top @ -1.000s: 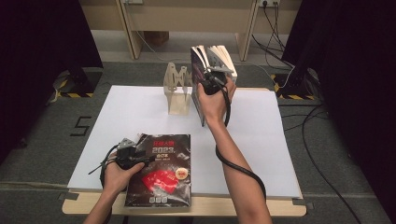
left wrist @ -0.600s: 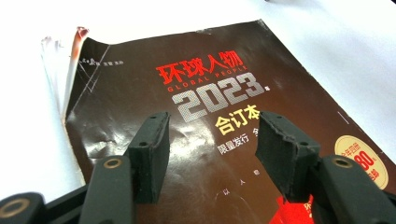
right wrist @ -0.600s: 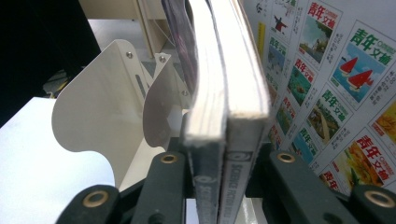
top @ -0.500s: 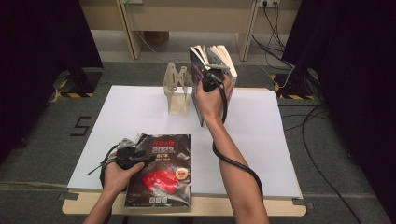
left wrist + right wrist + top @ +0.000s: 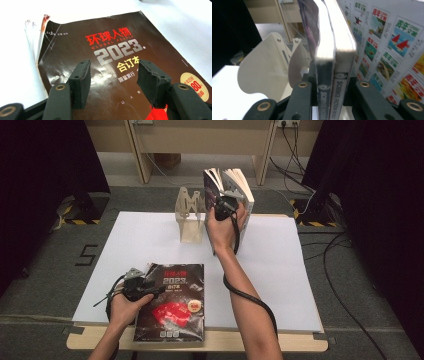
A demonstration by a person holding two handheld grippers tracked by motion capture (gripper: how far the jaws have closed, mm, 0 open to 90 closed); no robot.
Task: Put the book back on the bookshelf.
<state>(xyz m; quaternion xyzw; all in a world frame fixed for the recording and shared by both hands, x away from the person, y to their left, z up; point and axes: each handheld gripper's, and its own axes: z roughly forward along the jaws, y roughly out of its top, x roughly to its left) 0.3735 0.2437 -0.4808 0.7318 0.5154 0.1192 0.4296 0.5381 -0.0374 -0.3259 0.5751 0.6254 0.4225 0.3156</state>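
High view: the right tongs (image 5: 226, 206) grip a pair of upright books (image 5: 235, 185) at the far edge of the white surface (image 5: 280, 270), just beside a pale wooden book stand (image 5: 190, 217). The books stand on end, their pages fanning a little at the top. Near the front edge, the left tongs (image 5: 142, 287) rest over the left part of a dark magazine (image 5: 175, 305) that lies flat, cover up.

Left gripper view: the left tongs (image 5: 113, 75) stand wide open above the magazine (image 5: 75, 57), with the pads apart and nothing between them. The cover bears red and silver lettering; its upper left corner is curled and worn.

Right gripper view: the right tongs (image 5: 329, 95) have just been closing and now press on the spines of two books (image 5: 332, 82) held side by side, both marked as science fiction. The book stand (image 5: 267, 67) sits to the left of them, close but seemingly not touching. A third book with a colourful printed cover (image 5: 392, 50) stands just to the right.

The step in hand looks like shelving: the gripped pair is being set upright against the stand. Next, the right hand likely needs to slide the books to the stand and steady them before letting go, while the left tongs must close on the magazine's edge to lift it.
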